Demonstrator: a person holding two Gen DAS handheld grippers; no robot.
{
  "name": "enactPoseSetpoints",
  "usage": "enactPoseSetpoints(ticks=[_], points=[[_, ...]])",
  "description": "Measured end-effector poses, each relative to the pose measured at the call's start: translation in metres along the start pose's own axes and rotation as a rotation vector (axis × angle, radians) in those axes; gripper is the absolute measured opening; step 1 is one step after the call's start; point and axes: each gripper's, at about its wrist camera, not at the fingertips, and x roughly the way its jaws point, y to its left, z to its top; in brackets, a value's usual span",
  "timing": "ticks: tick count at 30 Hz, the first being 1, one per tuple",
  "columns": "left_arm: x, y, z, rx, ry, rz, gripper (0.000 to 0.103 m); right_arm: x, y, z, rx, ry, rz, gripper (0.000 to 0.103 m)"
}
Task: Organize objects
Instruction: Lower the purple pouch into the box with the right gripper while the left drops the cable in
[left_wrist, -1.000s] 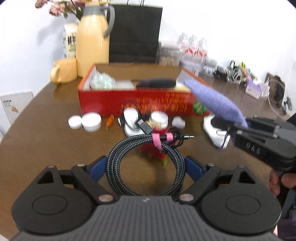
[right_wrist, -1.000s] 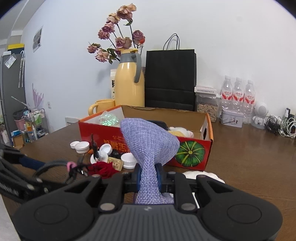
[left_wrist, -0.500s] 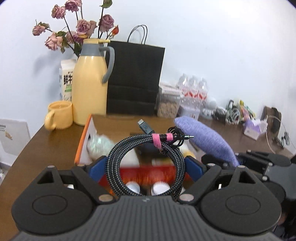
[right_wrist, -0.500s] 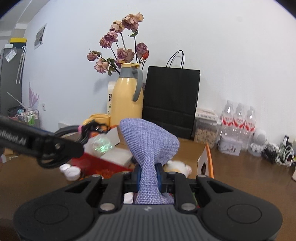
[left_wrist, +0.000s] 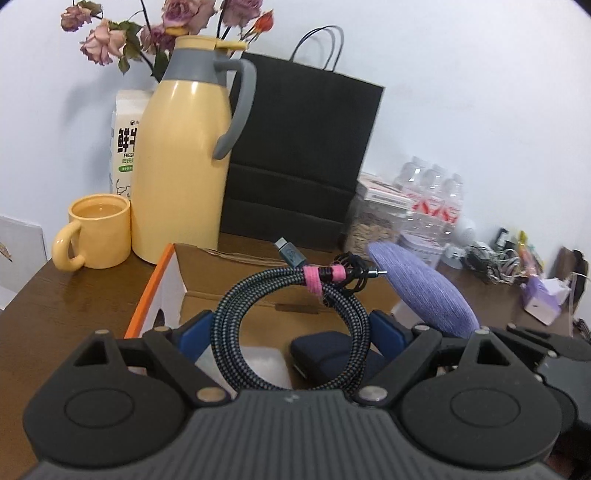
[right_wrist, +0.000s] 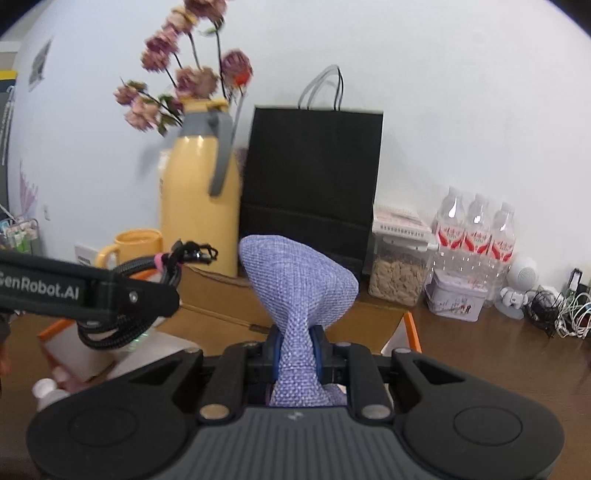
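Note:
A coiled black-and-white braided cable (left_wrist: 291, 317) with a pink tie stands upright between the blue pads of my left gripper (left_wrist: 291, 332), which is shut on it. It hangs over the open cardboard box (left_wrist: 155, 291) with the orange rim. Inside the box lie a dark blue case (left_wrist: 325, 350) and a white item (left_wrist: 258, 365). My right gripper (right_wrist: 297, 350) is shut on the neck of a purple woven pouch (right_wrist: 295, 280), also above the box (right_wrist: 221, 291). The pouch (left_wrist: 424, 295) shows just right of the cable. The left gripper's finger (right_wrist: 110, 291) crosses the right wrist view at left.
Behind the box stand a yellow thermos jug (left_wrist: 184, 155), a yellow mug (left_wrist: 96, 232), a milk carton (left_wrist: 125, 140) and a black paper bag (left_wrist: 303, 155). A grain jar (right_wrist: 399, 266), water bottles (right_wrist: 476, 232), a tin (right_wrist: 454, 299) and tangled cords (right_wrist: 561, 314) fill the back right. White caps (right_wrist: 48, 391) lie before the box.
Both grippers moved forward and slightly up, from in front of the box's red face to above its opening. Each keeps its grip, on the cable and on the pouch.

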Motion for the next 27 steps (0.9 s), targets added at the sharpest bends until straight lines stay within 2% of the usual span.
enactPoseSetpoints(ticks=[9, 12, 13, 14, 15, 16, 17, 22, 27], points=[[0.031, 0.009, -0.005, 0.019, 0.042, 0.047, 0.091, 0.033, -0.01, -0.016, 0.038, 0.065, 0.019, 0.016], [0.027, 0.008, -0.008, 0.026, 0.024, 0.078, 0.094, 0.034, -0.011, -0.019, 0.036, 0.081, 0.012, 0.022], [0.023, 0.008, -0.008, 0.028, 0.003, 0.081, 0.103, 0.032, -0.011, -0.019, 0.039, 0.074, 0.01, 0.028], [0.019, 0.008, -0.008, 0.03, -0.024, 0.083, 0.103, 0.029, -0.011, -0.018, 0.046, 0.063, 0.012, 0.045], [0.016, 0.008, -0.008, 0.031, -0.046, 0.09, 0.103, 0.027, -0.012, -0.017, 0.052, 0.051, 0.013, 0.057], [0.013, 0.007, -0.008, 0.03, -0.061, 0.097, 0.103, 0.024, -0.013, -0.016, 0.058, 0.033, 0.012, 0.079], [0.011, 0.007, -0.008, 0.027, -0.071, 0.1, 0.103, 0.021, -0.013, -0.015, 0.059, 0.015, 0.007, 0.092], [0.007, 0.006, -0.007, 0.029, -0.082, 0.093, 0.103, 0.013, -0.01, -0.012, 0.058, -0.008, 0.018, 0.103], [0.002, 0.006, -0.007, 0.026, -0.095, 0.091, 0.103, 0.01, -0.008, -0.012, 0.048, -0.014, 0.021, 0.103]])
